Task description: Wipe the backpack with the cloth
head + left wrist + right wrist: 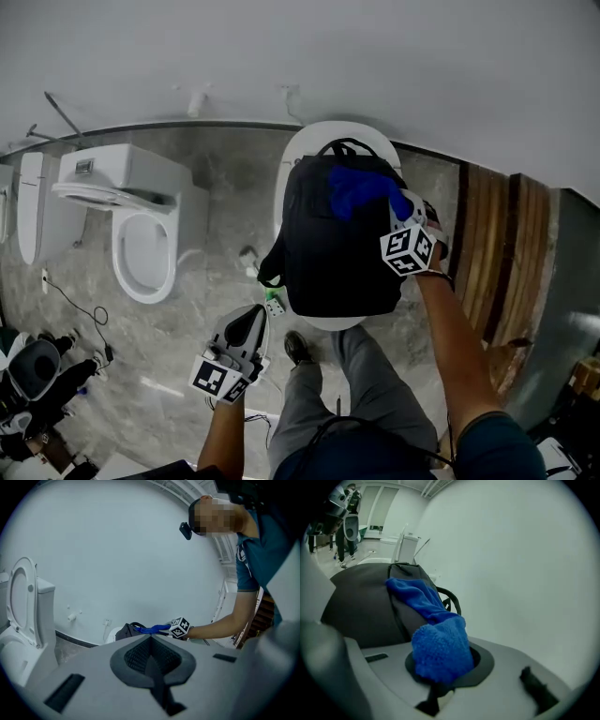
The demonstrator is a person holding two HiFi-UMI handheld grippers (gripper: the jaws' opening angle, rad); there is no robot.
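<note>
Backpack, black, lying on white oval surface, handle loop toward wall. I'm holding right gripper clamped on blue cloth. Cloth is bunching between jaws, rest trailing across backpack's upper part, touching it. I'm holding left gripper low beside surface's near-left edge, apart from backpack, jaws together, nothing between them. Toilet standing well left, lid raised.
</note>
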